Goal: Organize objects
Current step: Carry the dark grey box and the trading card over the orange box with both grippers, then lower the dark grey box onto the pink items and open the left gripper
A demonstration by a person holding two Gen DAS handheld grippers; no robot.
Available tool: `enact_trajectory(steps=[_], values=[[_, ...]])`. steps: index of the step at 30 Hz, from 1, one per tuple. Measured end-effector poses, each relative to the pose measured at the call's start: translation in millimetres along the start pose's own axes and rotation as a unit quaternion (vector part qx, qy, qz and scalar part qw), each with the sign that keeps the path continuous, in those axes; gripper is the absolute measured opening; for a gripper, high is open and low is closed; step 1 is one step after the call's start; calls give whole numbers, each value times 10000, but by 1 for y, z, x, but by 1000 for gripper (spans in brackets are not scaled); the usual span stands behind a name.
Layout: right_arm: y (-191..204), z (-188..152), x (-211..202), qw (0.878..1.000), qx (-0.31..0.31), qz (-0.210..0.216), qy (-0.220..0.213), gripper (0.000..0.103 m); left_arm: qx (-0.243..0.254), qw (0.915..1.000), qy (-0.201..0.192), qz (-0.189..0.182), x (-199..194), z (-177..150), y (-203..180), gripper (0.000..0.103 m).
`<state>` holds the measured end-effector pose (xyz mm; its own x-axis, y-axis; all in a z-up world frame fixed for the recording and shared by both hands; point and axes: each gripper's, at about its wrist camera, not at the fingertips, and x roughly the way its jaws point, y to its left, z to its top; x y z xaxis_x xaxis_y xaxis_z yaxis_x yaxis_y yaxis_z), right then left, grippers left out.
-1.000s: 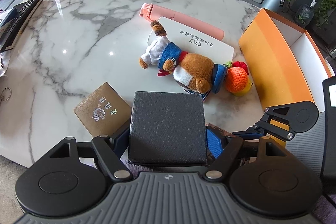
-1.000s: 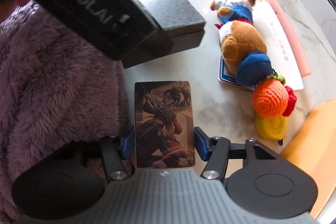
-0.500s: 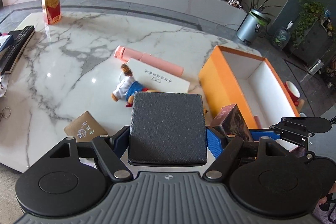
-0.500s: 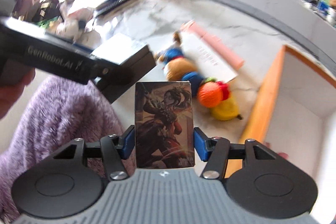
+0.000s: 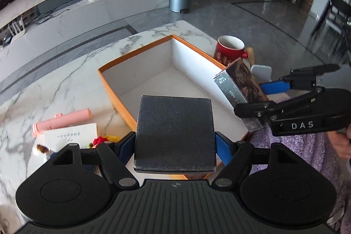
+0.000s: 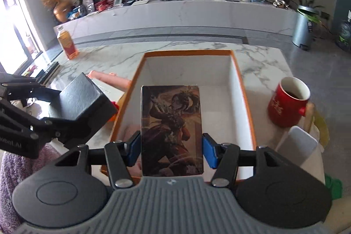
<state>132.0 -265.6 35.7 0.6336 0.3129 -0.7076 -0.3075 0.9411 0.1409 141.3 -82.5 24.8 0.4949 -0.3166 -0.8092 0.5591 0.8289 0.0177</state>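
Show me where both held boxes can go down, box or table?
Orange box is bare inside, wall to wall: room for the black box and picture box. Marble beyond its far wall is bare. Crowded: red mug at its right, pink tube and notebook at its left.

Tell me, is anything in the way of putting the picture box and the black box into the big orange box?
Nothing visible blocks them. The orange box is open on top and looks empty inside. The right gripper holds the picture box over its near end, and the left gripper holds the black box at its near edge. The red mug stands outside it.
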Motion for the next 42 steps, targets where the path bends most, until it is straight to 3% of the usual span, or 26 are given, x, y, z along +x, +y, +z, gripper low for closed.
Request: enact_trajectory(steps=[4, 7, 10, 21, 25, 30, 42], values=[[-21, -4, 5, 9999, 149, -25, -42, 59, 896, 9947, 481, 171, 29, 21, -31, 87], [-36, -7, 4, 9998, 188, 31, -63, 59, 1640, 9828, 787, 320, 47, 32, -49, 87], [-43, -6, 14, 9996, 246, 161, -55, 59, 2130, 9698, 1173, 214, 66, 43, -62, 87], [-51, -12, 39, 9984, 278, 492, 74, 59, 3136, 9246, 2162, -63, 124, 50, -83, 88], [-48, -15, 51, 9982, 152, 518, 261, 59, 3275, 9144, 2376, -118, 139, 43, -83, 88], [-43, -18, 59, 9974, 62, 578, 417, 59, 3277, 9139, 2385, -216, 145, 34, -77, 89], [-30, -24, 70, 9966, -322, 432, 630, 59, 3099, 9274, 2032, -510, 142, 16, -54, 90]])
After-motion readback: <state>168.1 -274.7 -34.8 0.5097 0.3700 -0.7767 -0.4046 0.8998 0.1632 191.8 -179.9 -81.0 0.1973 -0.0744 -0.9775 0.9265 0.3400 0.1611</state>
